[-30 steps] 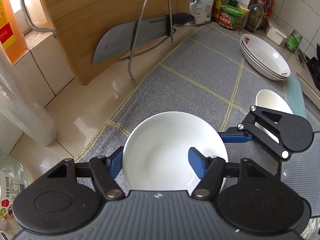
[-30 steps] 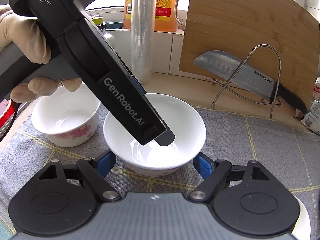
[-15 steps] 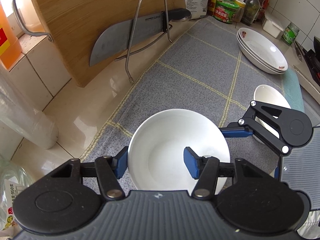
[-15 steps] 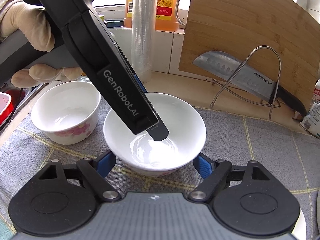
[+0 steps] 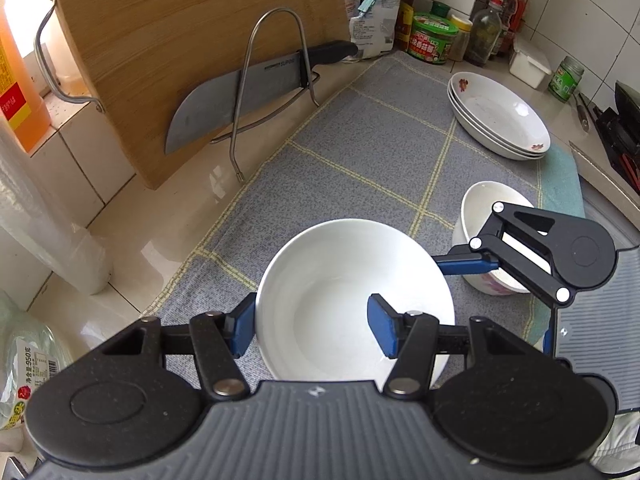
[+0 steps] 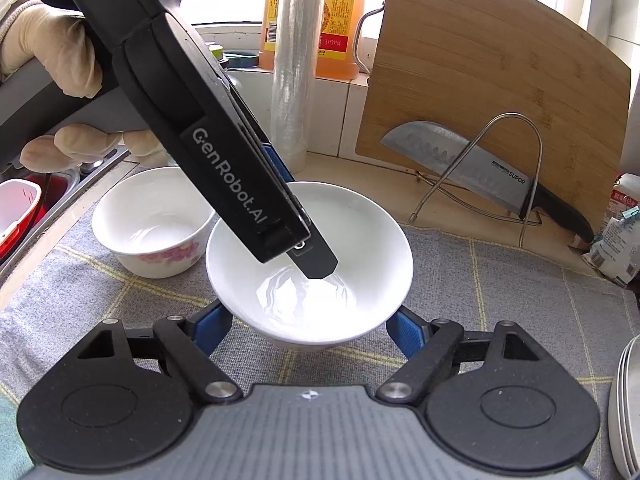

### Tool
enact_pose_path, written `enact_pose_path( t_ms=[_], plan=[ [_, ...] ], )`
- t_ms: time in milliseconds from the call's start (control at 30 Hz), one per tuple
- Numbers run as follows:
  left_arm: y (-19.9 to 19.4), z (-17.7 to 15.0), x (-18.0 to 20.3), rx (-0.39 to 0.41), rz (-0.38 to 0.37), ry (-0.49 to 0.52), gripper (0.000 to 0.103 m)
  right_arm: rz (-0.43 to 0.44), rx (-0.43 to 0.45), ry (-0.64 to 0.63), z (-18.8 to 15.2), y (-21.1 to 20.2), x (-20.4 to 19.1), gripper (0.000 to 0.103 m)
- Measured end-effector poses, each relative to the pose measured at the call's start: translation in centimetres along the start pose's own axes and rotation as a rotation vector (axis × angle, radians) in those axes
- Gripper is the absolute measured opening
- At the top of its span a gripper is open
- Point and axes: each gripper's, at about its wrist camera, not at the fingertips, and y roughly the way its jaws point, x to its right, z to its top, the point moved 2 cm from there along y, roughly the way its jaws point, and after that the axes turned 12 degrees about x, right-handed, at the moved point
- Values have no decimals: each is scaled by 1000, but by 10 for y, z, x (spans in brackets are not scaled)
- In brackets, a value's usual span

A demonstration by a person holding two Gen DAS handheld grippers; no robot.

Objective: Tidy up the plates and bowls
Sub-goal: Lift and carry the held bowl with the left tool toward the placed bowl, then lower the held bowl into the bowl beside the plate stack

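A plain white bowl (image 5: 352,300) (image 6: 320,280) sits on the grey checked mat (image 5: 360,152). My left gripper (image 5: 314,326) straddles its near-left rim, one blue pad outside, one inside; the jaws stand apart from the wall. My right gripper (image 6: 308,330) is open, its blue pads either side of the bowl's base. A white bowl with pink flowers (image 5: 488,240) stands beyond the right gripper. Another flowered bowl (image 6: 154,220) sits left in the right wrist view. A stack of white oval plates (image 5: 500,116) lies at the mat's far end.
A bamboo cutting board (image 5: 192,52) leans on the wall with a cleaver (image 5: 244,96) in a wire rack. A cling film roll (image 6: 290,64) and oil bottle (image 6: 336,20) stand behind. Jars and packets (image 5: 432,36) crowd the far corner. A sink with a red container (image 6: 16,208) is left.
My left gripper has narrowed a little around the bowl's rim and tilted up, showing more of the far counter. My right gripper has stayed in place around the bowl.
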Motion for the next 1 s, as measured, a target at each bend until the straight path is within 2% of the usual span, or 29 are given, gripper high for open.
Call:
enact_pose_path(
  t_ms=[500, 1000],
  plan=[
    [-19, 12, 56, 37, 0, 41, 57, -15, 15, -13, -4, -53, 18, 87],
    [7, 51, 111, 61, -71, 135, 57, -135, 26, 25, -20, -96, 65, 87]
  ],
)
